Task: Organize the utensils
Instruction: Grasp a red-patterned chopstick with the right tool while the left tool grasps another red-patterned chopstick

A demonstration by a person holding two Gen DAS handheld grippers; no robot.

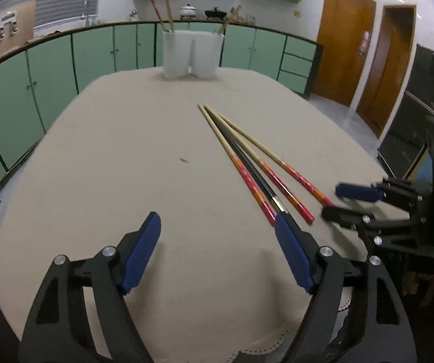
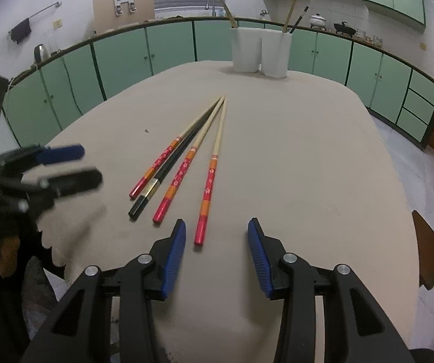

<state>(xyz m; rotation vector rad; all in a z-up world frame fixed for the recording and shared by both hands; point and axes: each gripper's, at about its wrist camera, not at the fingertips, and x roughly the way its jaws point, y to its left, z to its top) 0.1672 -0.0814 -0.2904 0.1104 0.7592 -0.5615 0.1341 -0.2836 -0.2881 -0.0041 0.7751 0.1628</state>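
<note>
Two black grippers with blue pads hang low over the near edge of the table. On the left side, the left gripper (image 1: 217, 249) has its jaws spread wide and holds nothing. The black chopstick (image 1: 248, 163) runs right up to its right-hand pad, but I cannot tell if they touch.

Next come the loose sticks on the round table with the beige cloth (image 1: 120, 151). Four lie there in a fan, tips close together and thick ends apart. Going left to right, I see a red-and-orange-handled wooden chopstick (image 2: 168, 154), then the black one just beside it, then a second red-handled wooden chopstick (image 2: 186, 169), then a third red-handled wooden chopstick (image 2: 210, 178).

The right gripper (image 2: 217, 248) is spread open too, and empty. That third stick's red end lies just in front of the gap between its pads.

Far across the table stands the white two-cup holder (image 2: 260, 51). A few sticks already poke out of it.

So I think the job is partly done. Four sticks are left to pick up and drop in the cups.
</note>
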